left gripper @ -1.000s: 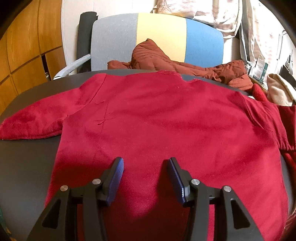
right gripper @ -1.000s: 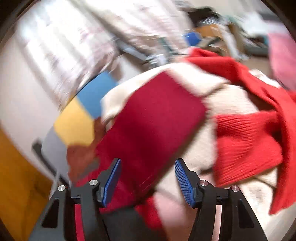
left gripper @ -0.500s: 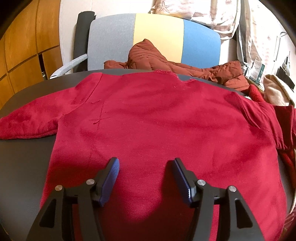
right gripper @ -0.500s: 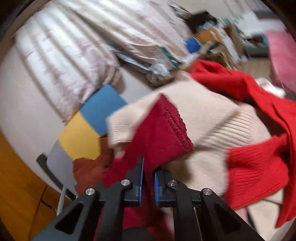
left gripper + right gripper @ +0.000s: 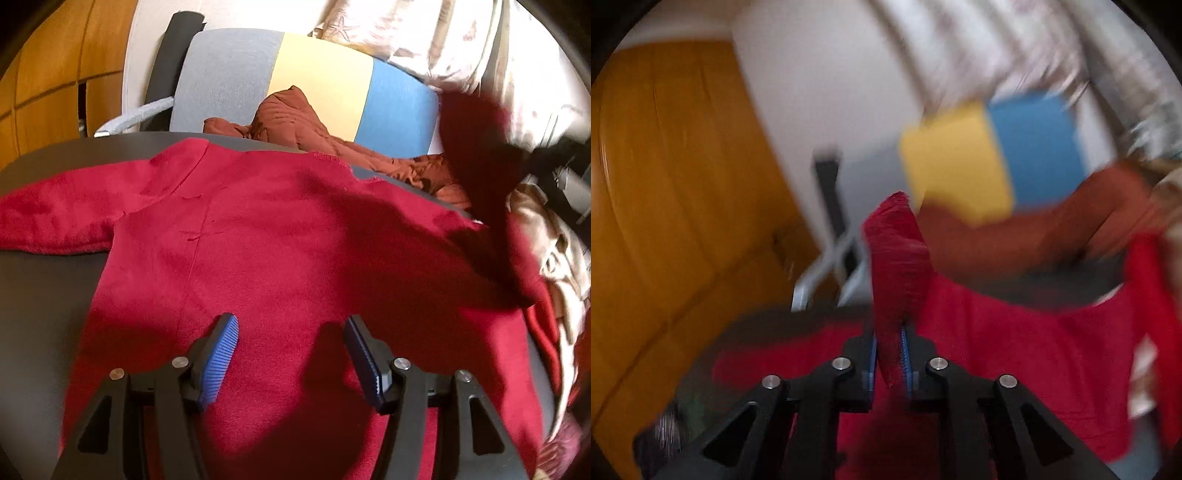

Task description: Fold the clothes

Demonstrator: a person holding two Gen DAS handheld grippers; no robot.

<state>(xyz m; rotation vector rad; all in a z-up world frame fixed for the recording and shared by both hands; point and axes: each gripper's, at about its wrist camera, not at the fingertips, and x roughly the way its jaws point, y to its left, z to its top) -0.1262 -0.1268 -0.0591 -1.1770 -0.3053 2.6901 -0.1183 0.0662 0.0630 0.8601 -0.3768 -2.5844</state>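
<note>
A dark red sweater (image 5: 280, 236) lies spread flat on the dark grey table (image 5: 40, 295), its left sleeve (image 5: 55, 218) stretched to the left. My left gripper (image 5: 290, 328) hovers open over the lower middle of the sweater, nothing between its blue pads. My right gripper (image 5: 888, 343) is shut on the sweater's right sleeve cuff (image 5: 897, 258), which stands up out of the jaws. In the left wrist view that lifted sleeve (image 5: 476, 147) hangs blurred at the upper right, over the sweater's right shoulder.
A chair (image 5: 295, 85) with a grey, yellow and blue back stands behind the table, a rust-brown quilted jacket (image 5: 295, 118) on its seat. Cream and red clothes (image 5: 554, 258) are piled at the table's right edge. Wooden cabinets (image 5: 55, 74) are at the left.
My right gripper, shut on the right sleeve cuff, has swung left from the clothes pile over the sweater, lifting the sleeve. The left gripper has stayed open over the sweater's lower part.
</note>
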